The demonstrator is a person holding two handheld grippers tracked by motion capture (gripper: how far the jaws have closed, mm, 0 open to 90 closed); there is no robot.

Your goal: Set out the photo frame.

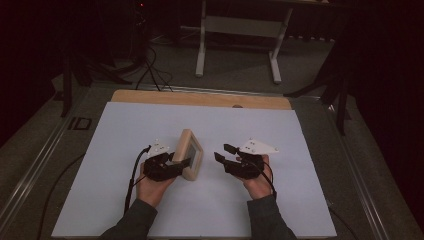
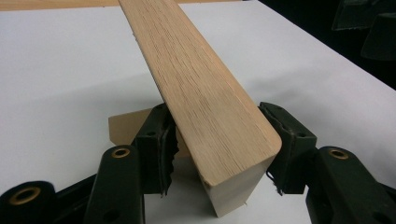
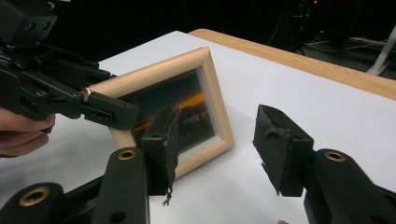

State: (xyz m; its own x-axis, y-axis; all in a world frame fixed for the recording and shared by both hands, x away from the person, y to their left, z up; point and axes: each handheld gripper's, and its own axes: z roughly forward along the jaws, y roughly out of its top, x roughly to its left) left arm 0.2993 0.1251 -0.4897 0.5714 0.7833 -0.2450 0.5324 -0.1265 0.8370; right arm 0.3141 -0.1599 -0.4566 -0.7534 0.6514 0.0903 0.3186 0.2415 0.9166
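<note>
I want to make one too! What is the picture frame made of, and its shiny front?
The picture frame looks like pale, unpainted wood: grain lines run along its edge. Its front pane seems to be glass or clear plastic, since it reflects an orange glow.

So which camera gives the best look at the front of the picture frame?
The right gripper view: the picture frame faces it, showing the glass and wooden border. The left gripper view shows just its top wooden edge between the left gripper pads. The high view shows it small and edge-on.
</note>
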